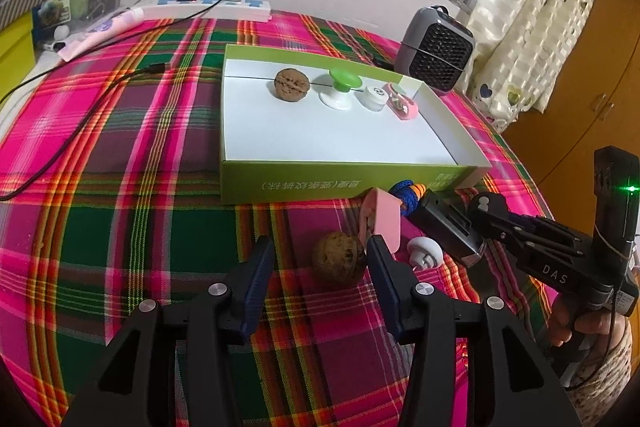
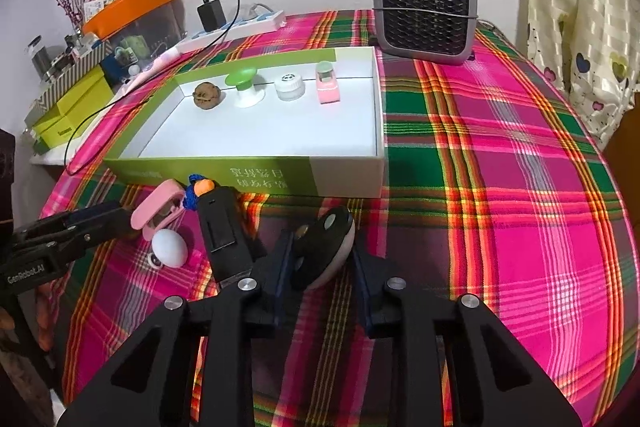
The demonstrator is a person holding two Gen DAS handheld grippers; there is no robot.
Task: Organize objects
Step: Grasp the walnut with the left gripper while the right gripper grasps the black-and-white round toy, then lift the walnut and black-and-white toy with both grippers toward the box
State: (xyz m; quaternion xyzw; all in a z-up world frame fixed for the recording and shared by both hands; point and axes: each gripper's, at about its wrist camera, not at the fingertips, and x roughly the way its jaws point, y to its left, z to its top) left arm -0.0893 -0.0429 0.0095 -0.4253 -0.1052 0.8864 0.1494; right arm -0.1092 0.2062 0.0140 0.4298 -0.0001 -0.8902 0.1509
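A green-walled shallow box holds a walnut, a green-topped stand, a white cap and a pink toy car in a row at its far side. On the cloth in front lie a second walnut, an open pink case, a white ball-like piece, a black device and a blue-orange toy. My left gripper is open around the near walnut. My right gripper is open around a black-and-white round object.
A grey fan heater stands behind the box at the right. A power strip with charger and its cable lie at the back left. Boxes and clutter sit beyond the table's left edge. A curtain hangs at the right.
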